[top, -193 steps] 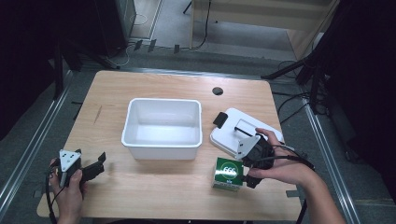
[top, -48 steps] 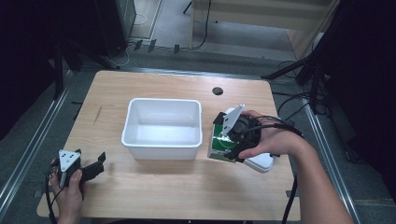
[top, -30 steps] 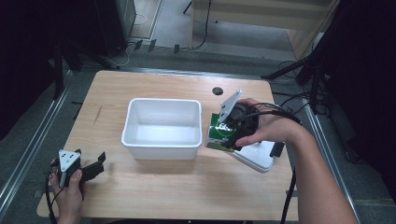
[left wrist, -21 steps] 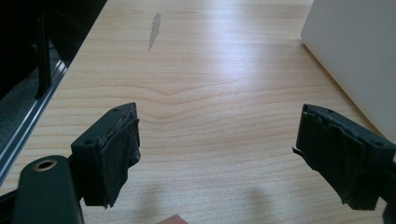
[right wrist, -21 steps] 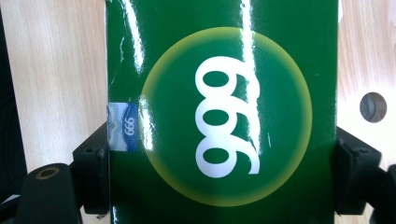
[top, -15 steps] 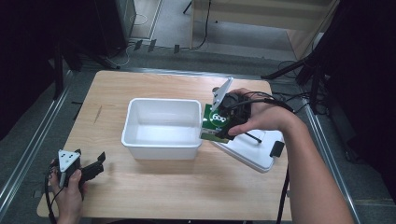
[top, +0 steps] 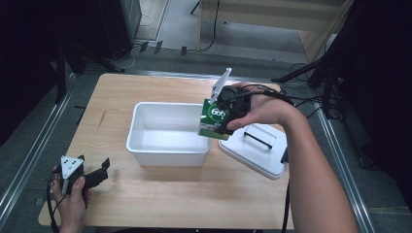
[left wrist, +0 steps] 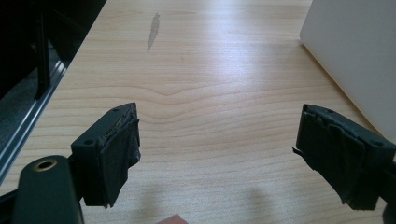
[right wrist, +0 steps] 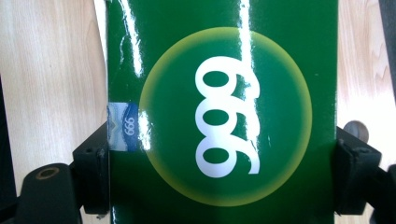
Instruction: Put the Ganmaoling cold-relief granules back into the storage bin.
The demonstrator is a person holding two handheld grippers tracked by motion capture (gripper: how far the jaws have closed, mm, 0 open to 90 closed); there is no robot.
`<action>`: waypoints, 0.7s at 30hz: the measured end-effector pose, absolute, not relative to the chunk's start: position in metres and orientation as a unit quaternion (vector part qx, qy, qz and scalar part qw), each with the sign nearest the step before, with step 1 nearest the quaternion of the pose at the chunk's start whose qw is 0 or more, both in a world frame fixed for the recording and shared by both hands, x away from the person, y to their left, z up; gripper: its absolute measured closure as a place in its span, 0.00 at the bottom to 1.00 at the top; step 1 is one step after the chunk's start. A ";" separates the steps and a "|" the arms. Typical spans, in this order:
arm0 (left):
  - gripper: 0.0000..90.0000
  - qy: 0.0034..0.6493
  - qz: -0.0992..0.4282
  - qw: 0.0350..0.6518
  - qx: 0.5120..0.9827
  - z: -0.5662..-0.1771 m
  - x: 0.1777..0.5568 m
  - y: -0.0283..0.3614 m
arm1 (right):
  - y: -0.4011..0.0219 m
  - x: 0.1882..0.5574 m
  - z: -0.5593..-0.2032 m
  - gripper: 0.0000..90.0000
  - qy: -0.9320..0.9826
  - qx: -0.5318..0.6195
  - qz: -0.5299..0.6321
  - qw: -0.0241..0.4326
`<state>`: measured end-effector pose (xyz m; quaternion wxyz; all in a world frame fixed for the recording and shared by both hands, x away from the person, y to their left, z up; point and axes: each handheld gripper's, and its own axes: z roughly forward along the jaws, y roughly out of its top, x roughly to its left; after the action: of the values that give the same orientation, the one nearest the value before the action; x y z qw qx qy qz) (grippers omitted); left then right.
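A: Why is the green box (top: 213,119) up in the air over the white bin (top: 167,132)?

B: By my reading it is meant to go inside. The bin's lid (top: 252,148) lies off, just to the right of the bin on the tabletop (top: 160,191), so the bin is open to take it. The box hangs at the bin's right rim, tilted.

A: And the right tool (top: 221,114)?

B: Clamped on the box, jaws spread wide, one pad pressed to each side; the right gripper view shows the box (right wrist: 219,112) spanning the whole gap.

A: The left tool (top: 87,175)?

B: Parked on the tabletop, left of and nearer than the bin, jaws apart, nothing between them, touching no object.
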<state>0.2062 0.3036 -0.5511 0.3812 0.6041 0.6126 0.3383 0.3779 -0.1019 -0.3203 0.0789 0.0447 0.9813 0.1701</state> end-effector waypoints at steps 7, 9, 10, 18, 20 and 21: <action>0.16 0.612 0.338 0.381 0.605 -0.551 0.206 0.303 | -0.081 0.383 -0.316 0.18 0.981 0.025 0.173 0.079; 0.16 0.613 0.338 0.382 0.604 -0.551 0.206 0.304 | -0.074 0.383 -0.316 0.18 0.982 0.019 0.172 0.079; 0.16 0.612 0.337 0.382 0.604 -0.551 0.206 0.304 | -0.071 0.383 -0.316 0.18 0.982 0.018 0.171 0.078; 0.16 0.612 0.337 0.382 0.605 -0.551 0.206 0.304 | -0.049 0.384 -0.320 0.18 0.983 0.002 0.171 0.073; 0.16 0.612 0.337 0.383 0.605 -0.551 0.206 0.304 | -0.045 0.386 -0.324 0.18 0.983 -0.002 0.167 0.072; 0.16 0.612 0.336 0.383 0.604 -0.551 0.206 0.304 | -0.043 0.386 -0.326 0.18 0.983 -0.005 0.166 0.073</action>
<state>0.2060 0.3039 -0.5511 0.3832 0.6043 0.6123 0.3364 0.3864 -0.0434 -0.3265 0.0728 -0.0047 0.9834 0.1661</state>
